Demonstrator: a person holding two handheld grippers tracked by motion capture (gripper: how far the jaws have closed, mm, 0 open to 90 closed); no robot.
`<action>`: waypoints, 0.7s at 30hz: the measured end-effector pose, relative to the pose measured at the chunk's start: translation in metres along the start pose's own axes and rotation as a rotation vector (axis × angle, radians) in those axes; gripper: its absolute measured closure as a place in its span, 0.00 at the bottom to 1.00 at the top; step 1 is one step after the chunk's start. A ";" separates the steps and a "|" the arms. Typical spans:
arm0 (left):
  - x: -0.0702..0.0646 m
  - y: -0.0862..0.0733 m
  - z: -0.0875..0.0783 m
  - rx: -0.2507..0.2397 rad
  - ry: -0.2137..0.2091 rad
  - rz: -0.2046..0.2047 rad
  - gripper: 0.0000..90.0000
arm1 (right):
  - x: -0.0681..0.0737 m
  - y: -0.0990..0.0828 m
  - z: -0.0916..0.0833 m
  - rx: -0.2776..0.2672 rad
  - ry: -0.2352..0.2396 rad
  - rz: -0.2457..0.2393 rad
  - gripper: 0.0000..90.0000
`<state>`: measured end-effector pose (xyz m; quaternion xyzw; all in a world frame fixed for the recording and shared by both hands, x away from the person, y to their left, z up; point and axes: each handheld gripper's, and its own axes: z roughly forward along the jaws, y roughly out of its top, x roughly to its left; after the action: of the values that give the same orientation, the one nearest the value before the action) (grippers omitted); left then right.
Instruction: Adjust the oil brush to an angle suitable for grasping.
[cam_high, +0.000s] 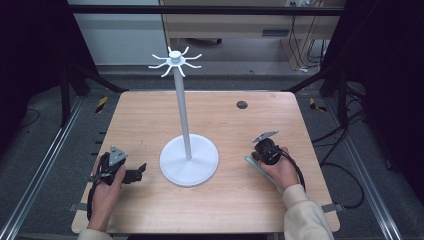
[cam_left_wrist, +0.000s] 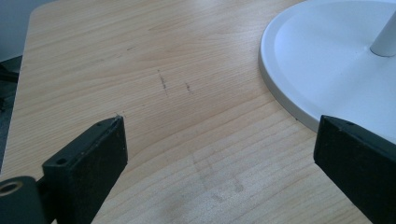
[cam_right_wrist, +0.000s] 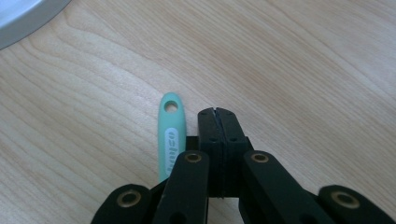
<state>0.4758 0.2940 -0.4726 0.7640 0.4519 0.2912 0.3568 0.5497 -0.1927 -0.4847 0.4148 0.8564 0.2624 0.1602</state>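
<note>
Right tool (cam_right_wrist: 218, 112), jaws pressed together empty, sits just beside the green handle (cam_right_wrist: 171, 135); left tool (cam_left_wrist: 219, 154) gapes wide near the stand base (cam_left_wrist: 327, 70).

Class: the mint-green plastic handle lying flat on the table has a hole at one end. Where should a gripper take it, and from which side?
Probably the mint-green plastic handle at mid-length, from above, jaws across its narrow width: it lies flat, so only its long edges offer purchase.

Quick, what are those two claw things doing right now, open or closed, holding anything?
Left gripper: jaws wide open, nothing between them.
Right gripper: jaws closed together, holding nothing; the green handle lies beside them on the table.
</note>
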 end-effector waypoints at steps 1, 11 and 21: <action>0.000 0.000 0.000 0.000 0.000 0.000 0.03 | 0.001 0.000 0.000 0.001 0.008 -0.002 1.00; 0.000 0.000 0.000 0.000 -0.001 -0.002 0.03 | 0.012 0.002 -0.001 0.014 0.050 -0.041 1.00; -0.001 0.000 0.000 0.000 -0.005 -0.001 0.03 | 0.033 0.005 -0.004 0.043 0.135 -0.132 1.00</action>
<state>0.4758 0.2933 -0.4727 0.7645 0.4516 0.2889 0.3580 0.5305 -0.1650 -0.4803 0.3424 0.8961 0.2601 0.1098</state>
